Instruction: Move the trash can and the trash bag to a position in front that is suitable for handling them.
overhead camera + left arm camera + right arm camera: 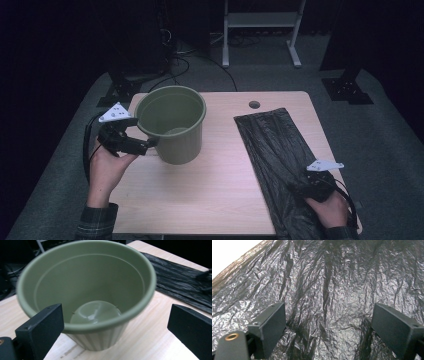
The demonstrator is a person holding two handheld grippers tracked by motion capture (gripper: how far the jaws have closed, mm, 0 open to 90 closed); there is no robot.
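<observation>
While both tools sit at their things, read these lines before you take hold.

Bucket: the olive-green round plastic bucket (172, 125) stands upright on the left half of the pale wooden worktop (215, 195); it looks light and stiff, with a smooth rim that may slip under flat jaws.
Bucket contents: nothing lies inside; you see a bare wall and a domed bottom (96, 312).
Bucket grip: take it by the rim wall, one jaw inside and one outside, and expect it to tip, being so light.
Left tool: your left tool (131, 142) is at the bucket's near-left side, jaws spread wide; in the left gripper view one jaw stands before the rim and the other well off to the side, pinching nothing.
Bag: the crinkled black plastic bin bag (275, 155) lies flat along the right side of the worktop, its near end running past the front edge.
Bag handling: thin, limp and slippery, so pinch a raised fold near the end rather than the flat sheet.
Right tool: your right tool (312, 187) rests over the bag's near end, jaws apart on either side of the wrinkles (324, 297), not yet closed on them.
</observation>
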